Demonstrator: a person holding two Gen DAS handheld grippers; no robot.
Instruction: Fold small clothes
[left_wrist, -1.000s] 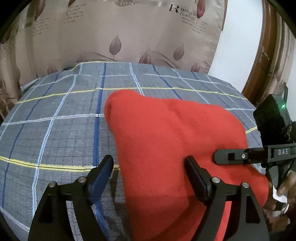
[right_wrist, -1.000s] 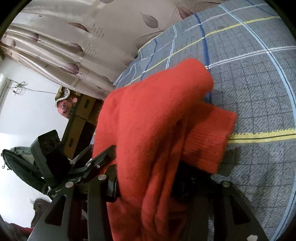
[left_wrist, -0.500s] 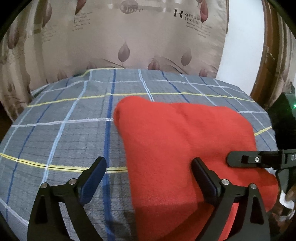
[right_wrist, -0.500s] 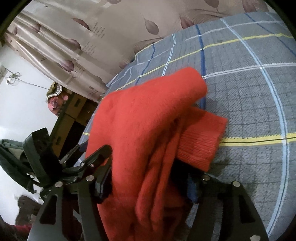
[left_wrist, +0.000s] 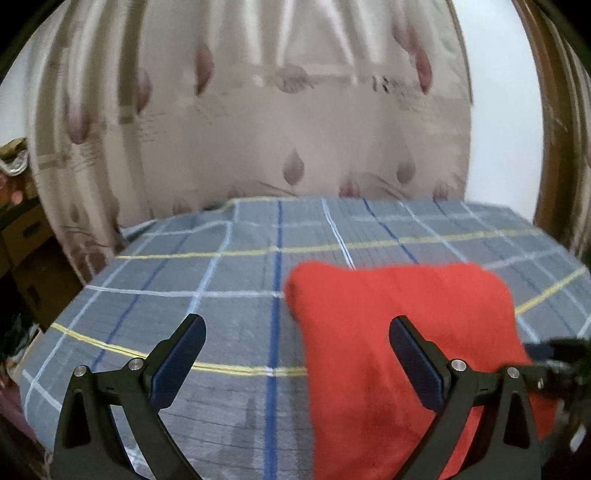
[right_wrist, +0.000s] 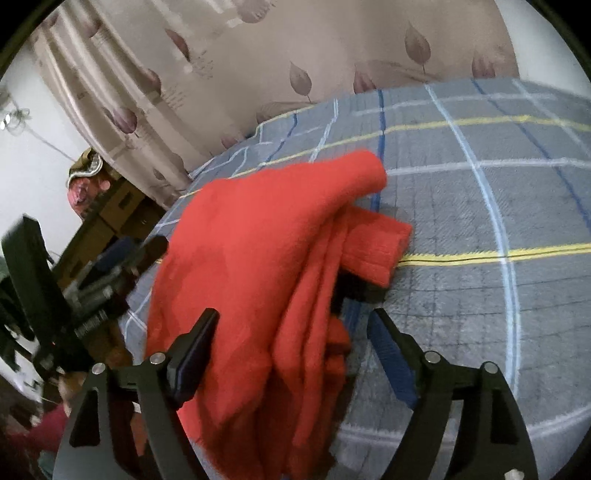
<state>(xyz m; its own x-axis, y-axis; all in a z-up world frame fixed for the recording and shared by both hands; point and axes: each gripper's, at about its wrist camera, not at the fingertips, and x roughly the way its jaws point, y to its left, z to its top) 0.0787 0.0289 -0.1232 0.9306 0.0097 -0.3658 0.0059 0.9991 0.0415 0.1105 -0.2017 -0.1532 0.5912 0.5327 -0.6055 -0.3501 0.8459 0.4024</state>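
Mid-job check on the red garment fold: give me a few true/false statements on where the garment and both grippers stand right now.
1. The left gripper is open with nothing between its fingers. True.
2. The red garment lies on a plain white sheet. False: it lies on a grey plaid bedsheet with blue, white and yellow lines.
3. The right gripper is open, with folds of the garment between its fingers. True.
4. A ribbed cuff sticks out from under the top layer in the right wrist view. True.
5. The garment is spread out flat in one layer. False: several layers are stacked and bunched.
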